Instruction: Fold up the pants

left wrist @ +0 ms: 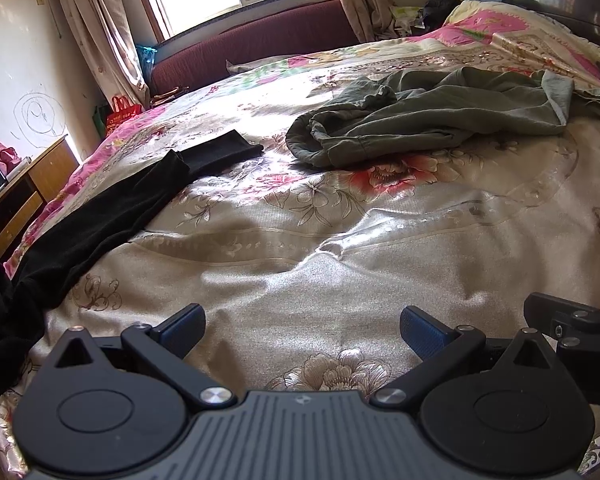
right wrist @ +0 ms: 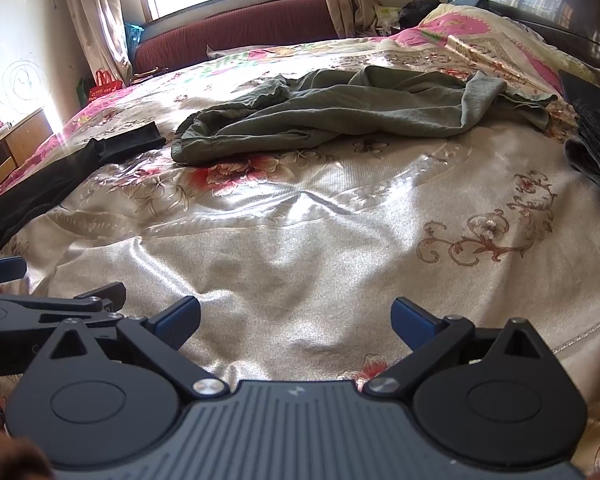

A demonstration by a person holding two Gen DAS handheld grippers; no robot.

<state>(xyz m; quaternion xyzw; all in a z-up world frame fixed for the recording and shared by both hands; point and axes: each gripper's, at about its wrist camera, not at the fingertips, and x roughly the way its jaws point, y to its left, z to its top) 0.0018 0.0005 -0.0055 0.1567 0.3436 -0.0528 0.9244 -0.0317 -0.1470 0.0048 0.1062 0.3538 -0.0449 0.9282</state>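
Crumpled olive-green pants (left wrist: 428,120) lie in a heap on the far middle of the flowered bedspread (left wrist: 300,264); they also show in the right wrist view (right wrist: 332,116). A long black garment (left wrist: 112,208) lies stretched along the bed's left edge, also in the right wrist view (right wrist: 56,176). My left gripper (left wrist: 302,330) is open and empty, low over the near bedspread. My right gripper (right wrist: 296,320) is open and empty beside it, to its right. Each gripper shows at the edge of the other's view.
A dark folded garment (right wrist: 596,136) lies at the bed's right edge. A maroon headboard (left wrist: 260,44) and window are behind the bed. A wooden cabinet (left wrist: 24,196) stands left of the bed. Pillows (left wrist: 500,20) sit at the far right.
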